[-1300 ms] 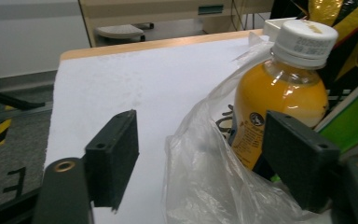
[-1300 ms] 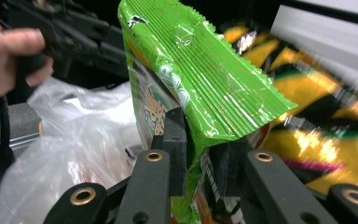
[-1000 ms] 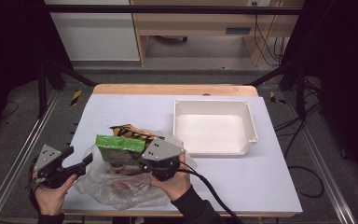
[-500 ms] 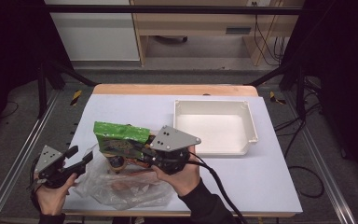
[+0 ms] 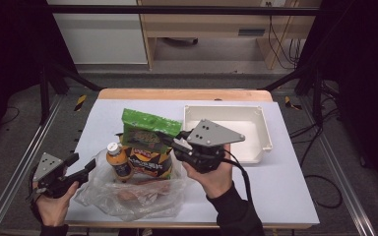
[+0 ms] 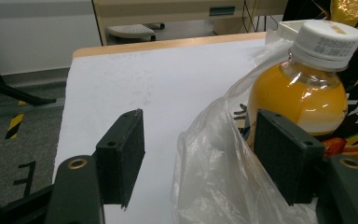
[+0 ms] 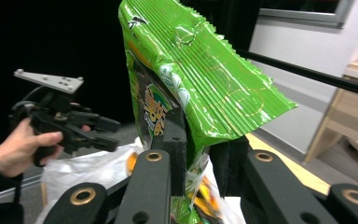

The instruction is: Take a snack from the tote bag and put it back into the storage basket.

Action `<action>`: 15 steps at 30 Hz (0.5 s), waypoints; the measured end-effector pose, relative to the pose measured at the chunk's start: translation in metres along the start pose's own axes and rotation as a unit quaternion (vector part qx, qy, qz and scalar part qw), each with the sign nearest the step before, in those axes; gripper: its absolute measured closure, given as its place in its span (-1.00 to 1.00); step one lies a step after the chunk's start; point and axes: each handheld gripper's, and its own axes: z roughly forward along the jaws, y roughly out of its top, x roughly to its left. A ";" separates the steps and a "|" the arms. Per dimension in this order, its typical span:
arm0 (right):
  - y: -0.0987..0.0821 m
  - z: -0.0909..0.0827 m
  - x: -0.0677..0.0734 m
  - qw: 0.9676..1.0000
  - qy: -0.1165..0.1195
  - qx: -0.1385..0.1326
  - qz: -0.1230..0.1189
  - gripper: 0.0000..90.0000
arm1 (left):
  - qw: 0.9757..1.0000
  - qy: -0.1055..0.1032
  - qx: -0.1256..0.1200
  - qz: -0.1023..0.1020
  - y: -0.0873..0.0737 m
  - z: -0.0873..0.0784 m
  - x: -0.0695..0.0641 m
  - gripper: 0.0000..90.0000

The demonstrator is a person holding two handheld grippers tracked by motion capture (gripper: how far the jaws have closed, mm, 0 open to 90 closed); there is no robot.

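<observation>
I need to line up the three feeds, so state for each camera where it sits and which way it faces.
High view: above the person's side, looking forward and down on the white table; both hands show.
Left gripper view: on the left gripper, facing the orange juice bottle and clear plastic bag.
Right gripper view: on the right gripper, clamping the green snack bag; left hand beyond.
Shared: bottle, bag.

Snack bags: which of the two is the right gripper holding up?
The green snack bag. The right gripper is shut on its edge and holds it raised. The black-and-orange snack bag sits lower, beside the orange drink bottle.
</observation>
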 end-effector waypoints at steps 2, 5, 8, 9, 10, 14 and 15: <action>0.000 -0.007 -0.009 1.000 -0.011 0.001 0.004 0.72 | 1.000 -0.004 -0.002 -0.003 0.000 0.000 0.001 -0.26; 0.000 -0.018 -0.023 1.000 -0.028 -0.001 0.009 0.72 | 1.000 -0.004 -0.002 -0.007 0.001 -0.001 0.001 -0.28; -0.001 -0.027 -0.035 0.999 -0.045 0.000 0.011 0.72 | 1.000 -0.005 0.006 -0.011 0.002 0.000 0.001 -0.33; -0.002 -0.030 -0.039 0.999 -0.051 0.001 0.011 0.72 | 1.000 -0.004 0.006 -0.010 0.002 0.000 0.001 -0.35; -0.003 -0.033 -0.043 0.998 -0.057 0.003 0.012 0.72 | 1.000 -0.005 0.005 -0.008 0.002 0.001 0.001 -0.36; -0.009 -0.046 -0.060 0.997 -0.080 0.005 0.019 0.72 | 1.000 -0.007 0.007 -0.008 0.002 0.003 0.000 -0.40; -0.009 -0.046 -0.060 0.997 -0.080 0.005 0.019 0.72 | 1.000 -0.008 0.007 -0.008 0.002 0.003 0.000 -0.40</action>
